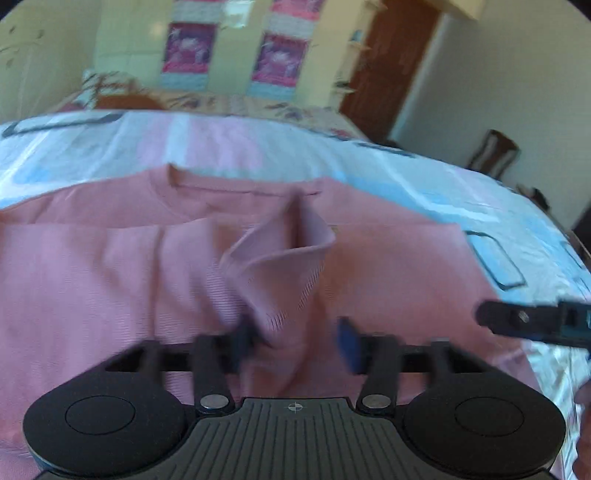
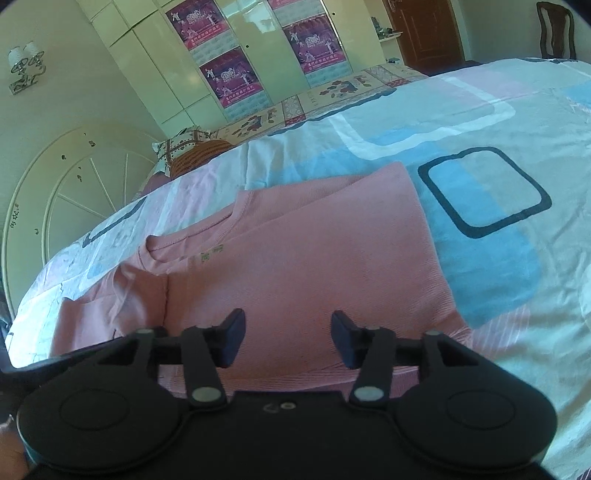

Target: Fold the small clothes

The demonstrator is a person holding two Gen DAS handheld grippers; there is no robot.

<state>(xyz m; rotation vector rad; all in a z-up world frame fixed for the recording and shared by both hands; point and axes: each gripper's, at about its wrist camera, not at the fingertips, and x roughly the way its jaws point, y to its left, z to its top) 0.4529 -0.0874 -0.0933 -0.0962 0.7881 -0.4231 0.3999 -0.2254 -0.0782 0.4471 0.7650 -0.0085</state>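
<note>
A small pink shirt [image 1: 92,277] lies on the bed, collar toward the far side. A raised fold of the pink fabric [image 1: 280,266] stands up between the fingers of my left gripper [image 1: 295,341]. The left jaws stand apart and the cloth hangs loose between them; the view is blurred. My right gripper [image 2: 288,338] is open and empty, just above the shirt's [image 2: 295,266] near hem. The right gripper's tip also shows at the right edge of the left wrist view [image 1: 532,321].
The bedsheet [image 2: 480,129] is patterned in white, pale blue and pink with dark rounded squares. A pillow [image 2: 192,147] and round white headboard [image 2: 74,184] lie at the far left. Wardrobe doors with posters [image 2: 229,74], a brown door [image 2: 428,33] and a chair [image 1: 495,151] stand beyond.
</note>
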